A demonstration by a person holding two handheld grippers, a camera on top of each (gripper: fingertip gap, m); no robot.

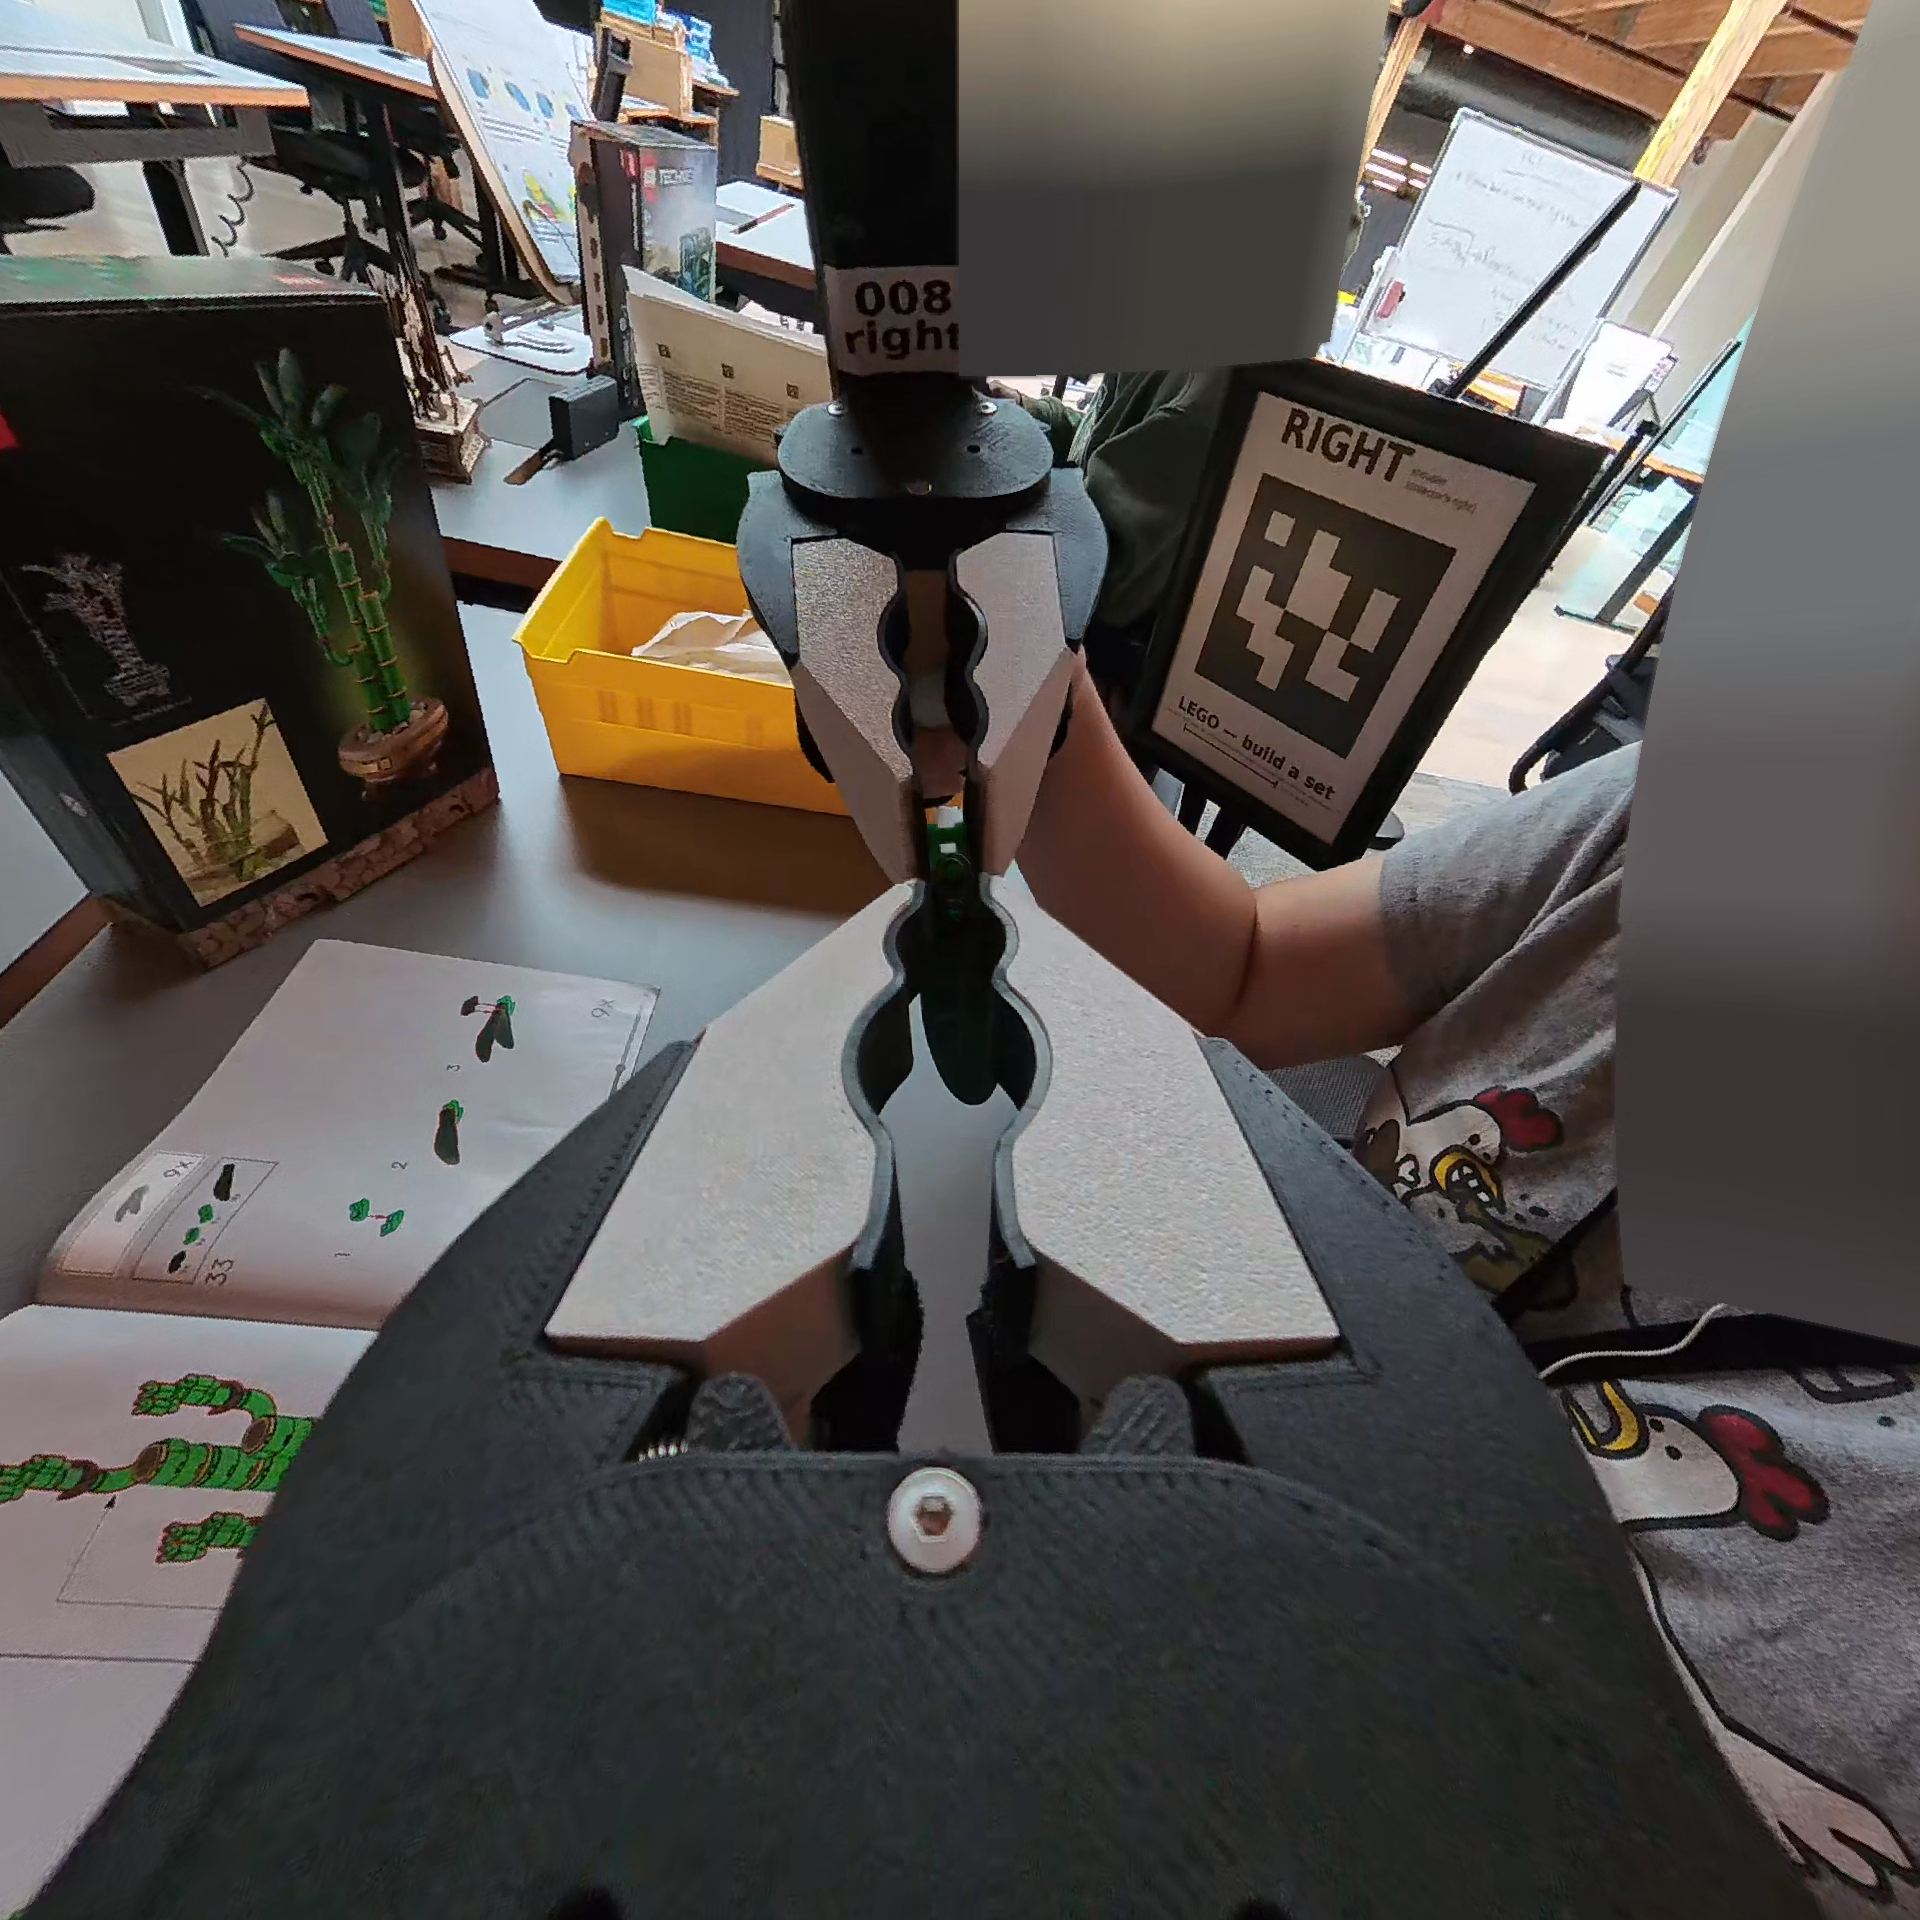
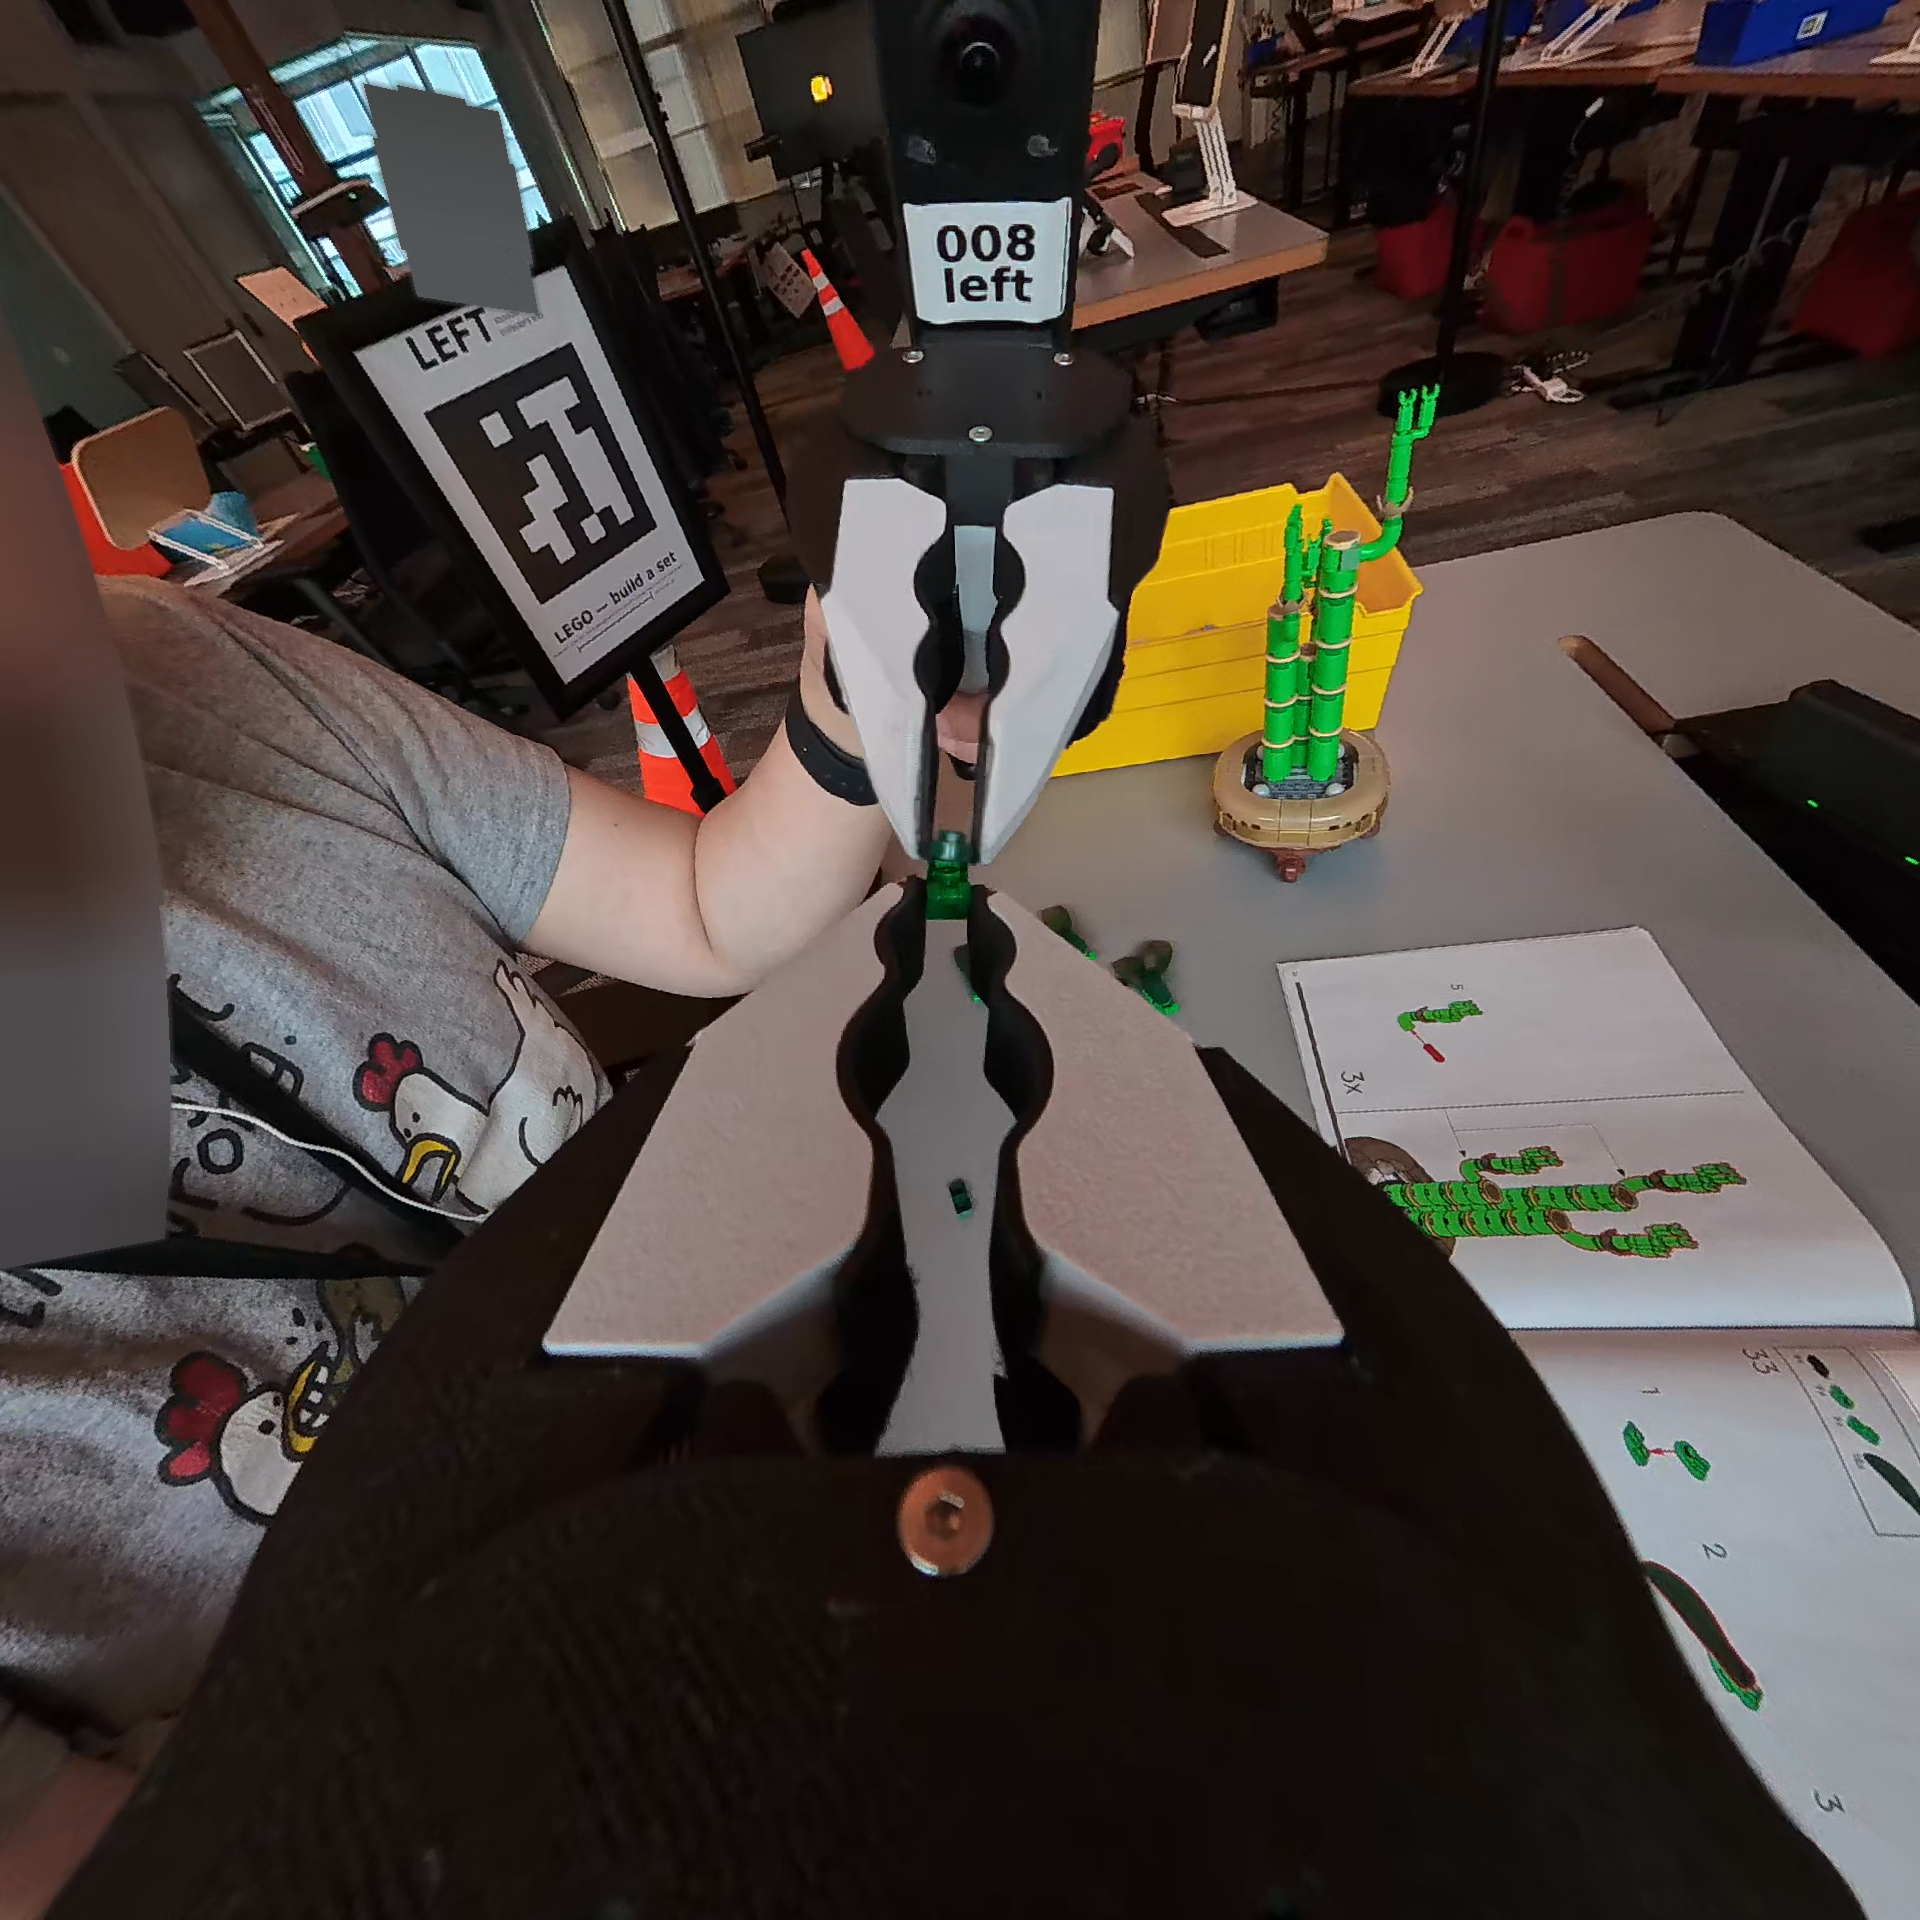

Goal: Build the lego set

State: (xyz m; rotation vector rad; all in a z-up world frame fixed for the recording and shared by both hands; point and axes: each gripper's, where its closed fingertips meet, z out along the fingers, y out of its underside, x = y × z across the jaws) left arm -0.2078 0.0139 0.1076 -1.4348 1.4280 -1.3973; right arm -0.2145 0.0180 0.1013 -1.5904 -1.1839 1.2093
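The left gripper hides most of the dark green piece; the instruction booklet is cut off.

Glossy plastic bamboo model, matt table

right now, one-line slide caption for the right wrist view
Two grippers meet tip to tip on a small green piece beside the bamboo model.

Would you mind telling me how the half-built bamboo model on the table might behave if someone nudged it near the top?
The bamboo model is tall and thin over a small round base, so it would probably tip. Its thin side shoot looks likely to snap off. Being plastic bricks, it is probably light and may slide on the smooth table.
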